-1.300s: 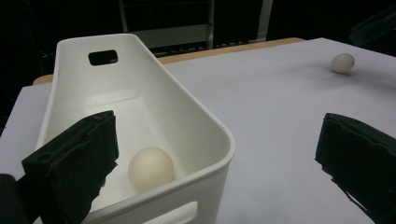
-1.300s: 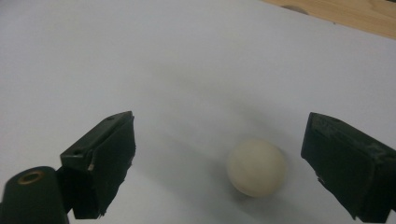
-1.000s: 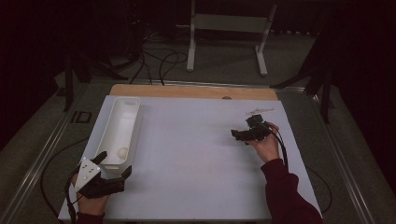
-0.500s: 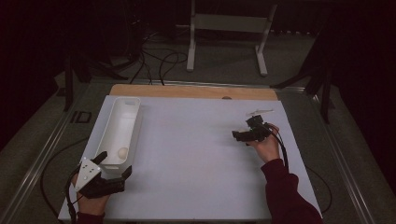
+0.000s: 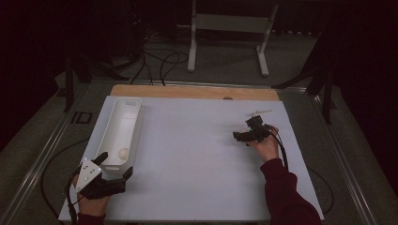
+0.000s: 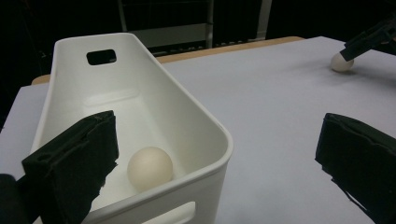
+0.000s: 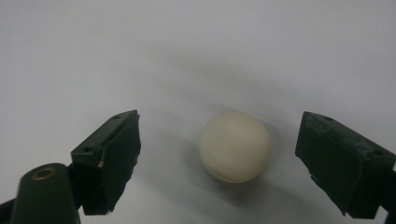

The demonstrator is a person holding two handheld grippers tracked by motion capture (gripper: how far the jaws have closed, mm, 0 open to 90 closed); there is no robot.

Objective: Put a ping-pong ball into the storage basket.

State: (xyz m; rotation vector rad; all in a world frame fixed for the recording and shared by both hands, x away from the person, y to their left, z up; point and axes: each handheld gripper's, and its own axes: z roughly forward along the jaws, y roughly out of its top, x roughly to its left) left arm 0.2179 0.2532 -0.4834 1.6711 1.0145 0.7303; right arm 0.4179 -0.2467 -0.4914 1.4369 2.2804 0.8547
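Since the ball (image 7: 235,147) between your right gripper (image 7: 224,163) looks like a hollow, light, smooth sphere, expect it to skid or roll away at the slightest off-centre nudge. It lies on the white table (image 5: 197,154), on your right side, well apart from the tray. The jaws stand apart on either side of it and have just been closing a little, yet neither pad touches it: the ball sits nearer the right pad, with a wider gap to the left one. Take it across its widest part, both pads square to it and meeting it together, and squeeze gently; a thin shell may dent or pop out sideways under a hard pinch.

Over on your left, the white tray (image 6: 154,88) is a long, deep bin with handle cut-outs in its end walls. One matching ball (image 6: 150,168) already rests on its floor, close to the near end. Your left gripper (image 6: 210,158) is spread wide at that end, one jaw inside the tray, the other outside, gripping nothing
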